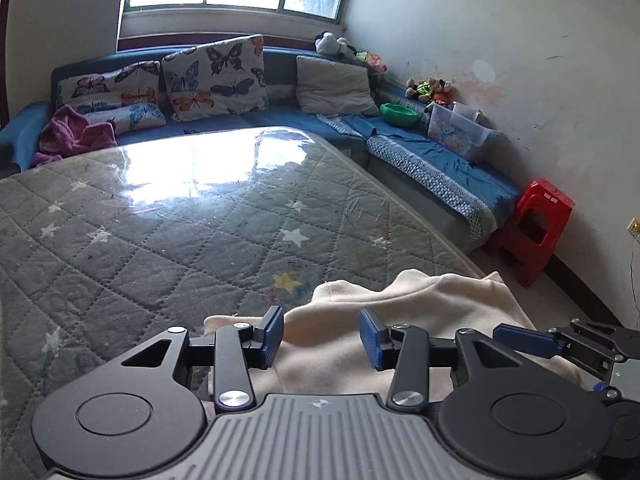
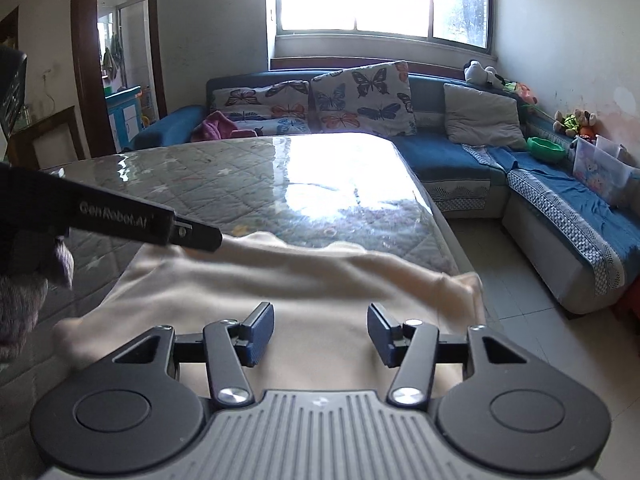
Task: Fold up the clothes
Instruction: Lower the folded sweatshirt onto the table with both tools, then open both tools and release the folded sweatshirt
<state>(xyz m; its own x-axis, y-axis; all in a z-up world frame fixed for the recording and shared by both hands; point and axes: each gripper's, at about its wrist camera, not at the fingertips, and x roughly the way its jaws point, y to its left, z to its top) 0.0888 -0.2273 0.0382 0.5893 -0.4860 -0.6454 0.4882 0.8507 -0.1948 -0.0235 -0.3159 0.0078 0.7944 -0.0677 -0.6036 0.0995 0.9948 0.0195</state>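
A cream fleece garment lies crumpled at the near edge of the quilted, plastic-covered table. My left gripper hovers open over its left part, nothing between the blue pads. In the right wrist view the same cream garment spreads flatter across the table's near corner, and my right gripper stands open just above it. The right gripper's fingers show at the far right of the left wrist view. The left gripper's black body crosses the left side of the right wrist view.
A blue corner sofa with butterfly cushions wraps behind and to the right of the table. A red plastic stool stands on the floor at right. A green bowl and a clear box sit on the sofa.
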